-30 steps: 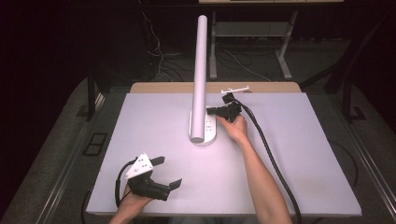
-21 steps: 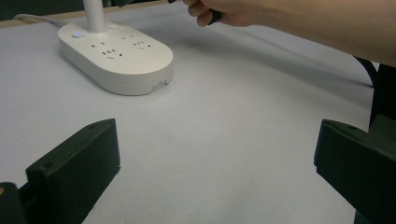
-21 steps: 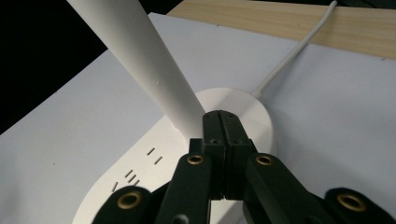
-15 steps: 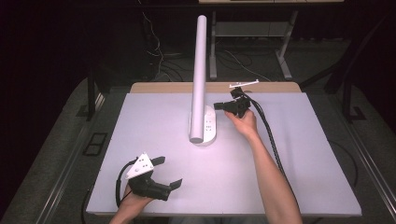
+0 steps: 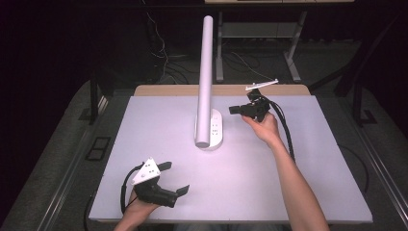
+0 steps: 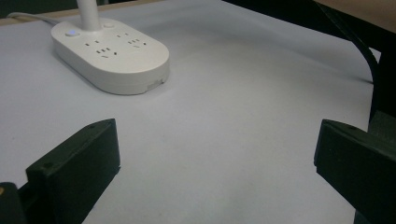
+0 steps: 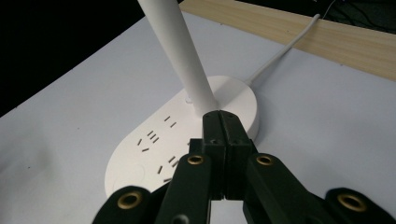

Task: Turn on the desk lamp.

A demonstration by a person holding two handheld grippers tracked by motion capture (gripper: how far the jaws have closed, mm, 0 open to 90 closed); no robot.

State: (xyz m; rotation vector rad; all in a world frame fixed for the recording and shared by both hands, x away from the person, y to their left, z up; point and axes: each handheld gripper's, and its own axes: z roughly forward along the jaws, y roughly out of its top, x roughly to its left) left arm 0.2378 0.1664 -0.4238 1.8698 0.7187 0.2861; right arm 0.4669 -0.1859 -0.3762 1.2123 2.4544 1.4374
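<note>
Right gripper view: right gripper (image 7: 223,122), jaws pressed together and empty, points at the lamp base (image 7: 140,161). Left gripper (image 5: 171,178) rests spread apart. Progress cannot be judged.

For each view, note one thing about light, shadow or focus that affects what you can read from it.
High view: the table is bright, its surroundings nearly black. Left gripper view: the near jaws are soft-edged; the power strip base is sharper, its small light lit. Right gripper view: the white pole blurs toward the top; the wooden edge is soft.
</note>
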